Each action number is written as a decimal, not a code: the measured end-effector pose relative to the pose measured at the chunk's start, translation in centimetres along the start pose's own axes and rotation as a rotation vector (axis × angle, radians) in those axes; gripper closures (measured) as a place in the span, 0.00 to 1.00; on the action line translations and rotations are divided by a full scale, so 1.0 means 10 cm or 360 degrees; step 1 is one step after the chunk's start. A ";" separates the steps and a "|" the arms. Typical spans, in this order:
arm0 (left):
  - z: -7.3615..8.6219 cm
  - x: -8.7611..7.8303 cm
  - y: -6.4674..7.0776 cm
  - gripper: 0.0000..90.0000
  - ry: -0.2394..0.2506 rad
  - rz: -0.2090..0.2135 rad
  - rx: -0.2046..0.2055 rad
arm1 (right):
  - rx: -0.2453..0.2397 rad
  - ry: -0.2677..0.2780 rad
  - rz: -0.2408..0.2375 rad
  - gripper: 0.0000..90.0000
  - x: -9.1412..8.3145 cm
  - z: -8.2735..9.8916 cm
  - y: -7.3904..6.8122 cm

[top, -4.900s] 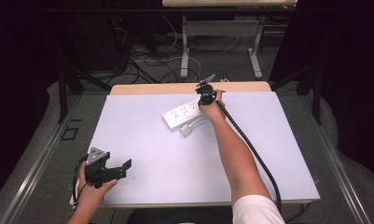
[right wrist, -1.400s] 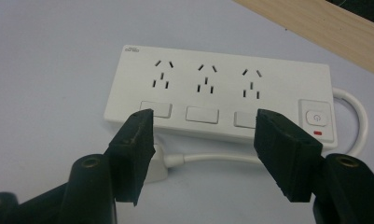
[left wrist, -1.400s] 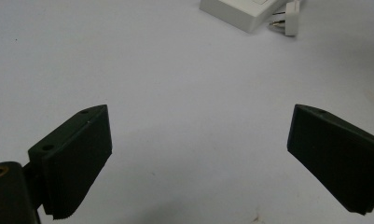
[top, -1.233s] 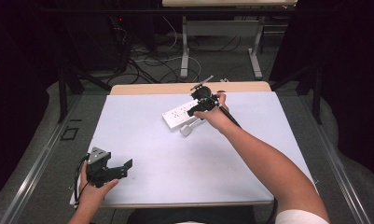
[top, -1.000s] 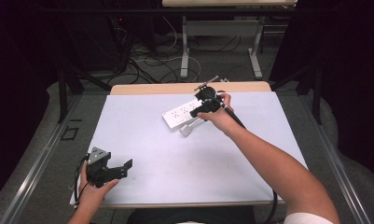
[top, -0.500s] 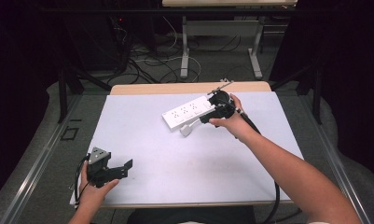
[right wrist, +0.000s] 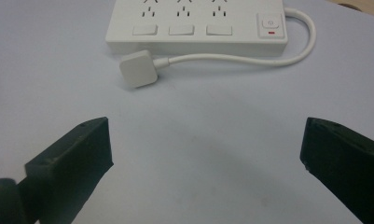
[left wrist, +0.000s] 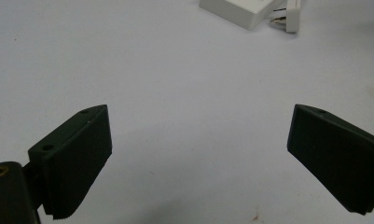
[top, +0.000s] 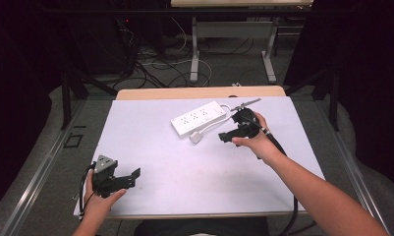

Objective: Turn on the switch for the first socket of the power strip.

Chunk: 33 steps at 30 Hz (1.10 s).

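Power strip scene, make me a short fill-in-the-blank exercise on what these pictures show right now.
1. The power strip is coloured ____.
2. The plug lies on the table, not pushed into any ____.
3. The jaws of the right gripper stand ____.
4. The left gripper holds ____.

Missing words: white; socket; open; nothing

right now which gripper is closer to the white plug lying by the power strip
Right. The right gripper sits just beside the white plug, jaws open toward it. The left gripper is far off at the table's near left corner, well short of the power strip.
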<state>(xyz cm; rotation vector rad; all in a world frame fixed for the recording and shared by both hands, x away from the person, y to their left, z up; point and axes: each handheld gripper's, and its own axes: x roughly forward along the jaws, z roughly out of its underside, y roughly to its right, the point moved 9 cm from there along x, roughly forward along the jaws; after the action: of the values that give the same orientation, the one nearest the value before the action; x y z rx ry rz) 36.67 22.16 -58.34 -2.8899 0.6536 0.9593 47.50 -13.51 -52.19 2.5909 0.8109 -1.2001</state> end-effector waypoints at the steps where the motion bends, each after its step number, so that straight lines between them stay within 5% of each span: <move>1: 0.00 0.00 0.00 0.07 0.0002 0.0001 0.0001 | 0.0000 0.0008 0.0009 0.00 -0.01 0.03 0.01; 12: 0.00 0.01 0.01 0.07 0.0004 -0.0002 -0.0004 | -0.0010 0.0107 0.0062 0.00 -0.18 0.29 0.12; 21: 0.00 0.01 0.02 0.07 -0.0002 -0.0002 -0.0011 | 0.0058 0.0190 0.0037 0.00 -0.34 0.55 0.15; 33: 0.01 0.01 0.03 0.07 -0.0008 -0.0002 -0.0008 | 0.0118 0.0303 0.0102 0.00 -0.45 0.86 0.27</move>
<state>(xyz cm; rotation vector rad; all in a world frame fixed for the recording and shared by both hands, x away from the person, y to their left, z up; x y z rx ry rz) 36.63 21.88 -58.45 -2.8911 0.6496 0.9694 41.01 -20.79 -54.72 2.8011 0.7233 -0.9962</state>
